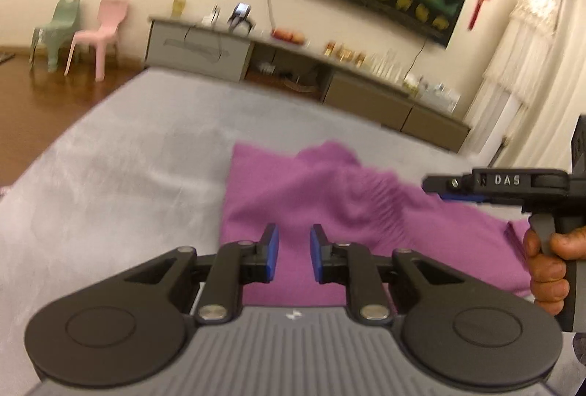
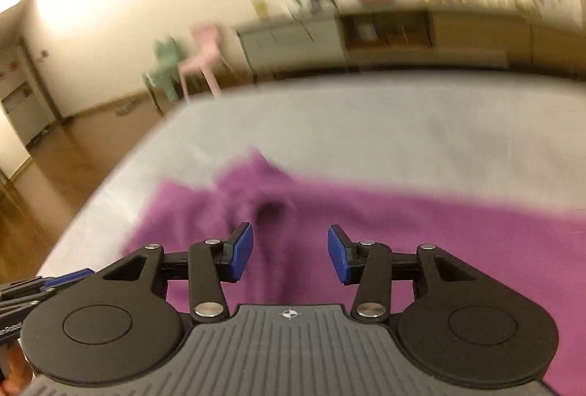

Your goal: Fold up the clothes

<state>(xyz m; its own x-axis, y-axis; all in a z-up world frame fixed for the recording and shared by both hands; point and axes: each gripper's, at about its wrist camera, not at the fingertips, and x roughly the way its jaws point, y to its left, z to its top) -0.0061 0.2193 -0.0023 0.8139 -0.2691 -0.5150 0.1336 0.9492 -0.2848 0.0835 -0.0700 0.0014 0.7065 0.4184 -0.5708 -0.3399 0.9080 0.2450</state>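
Note:
A purple garment (image 1: 329,202) lies rumpled on a grey bed (image 1: 110,154), with a bunched ridge across its middle. My left gripper (image 1: 294,253) hovers over its near edge, open with a narrow gap and nothing between the blue pads. My right gripper (image 2: 290,253) is open wide and empty above the same garment (image 2: 403,234). It also shows from the side at the right edge of the left wrist view (image 1: 450,189), held by a hand just above the cloth. The right wrist view is blurred by motion.
The grey bed (image 2: 366,125) stretches ahead and to the left of the garment. Beyond its far edge stands a long low cabinet (image 1: 300,66) with small items. A pink chair (image 1: 99,33) and a green chair (image 1: 55,29) stand on the wooden floor at far left.

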